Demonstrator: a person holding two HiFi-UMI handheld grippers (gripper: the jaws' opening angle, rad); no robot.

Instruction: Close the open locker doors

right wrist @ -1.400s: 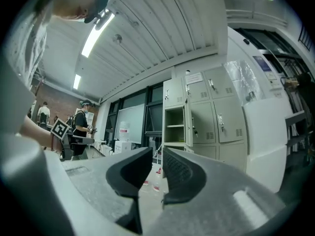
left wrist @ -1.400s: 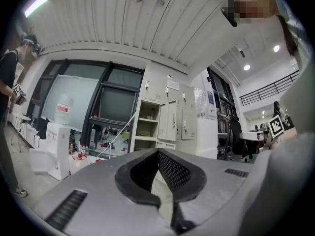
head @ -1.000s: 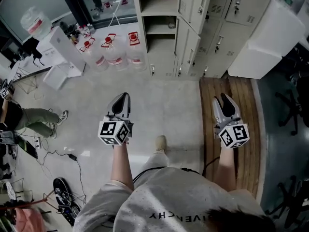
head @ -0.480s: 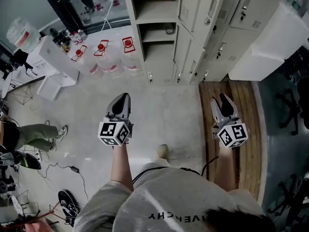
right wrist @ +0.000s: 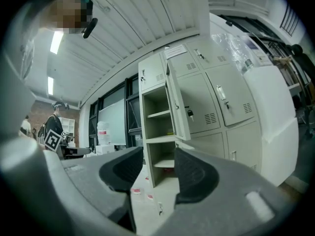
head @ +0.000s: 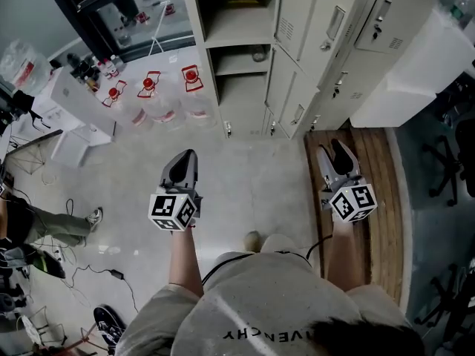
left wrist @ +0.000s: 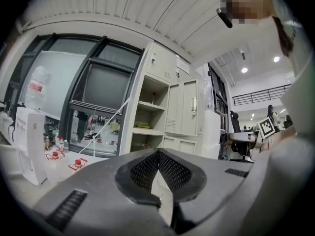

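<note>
Lockers of beige metal stand ahead of the person. One column is open: its upper door and lower door swing out to the right, baring the shelves. Both tools point level at the lockers, well apart from any door. The left tool is closed, its tips meeting on nothing. The right tool, above a wooden platform, has its jaws apart; they have just been opening, with nothing between them. Water jugs with red caps sit on the floor left of the lockers.
</note>
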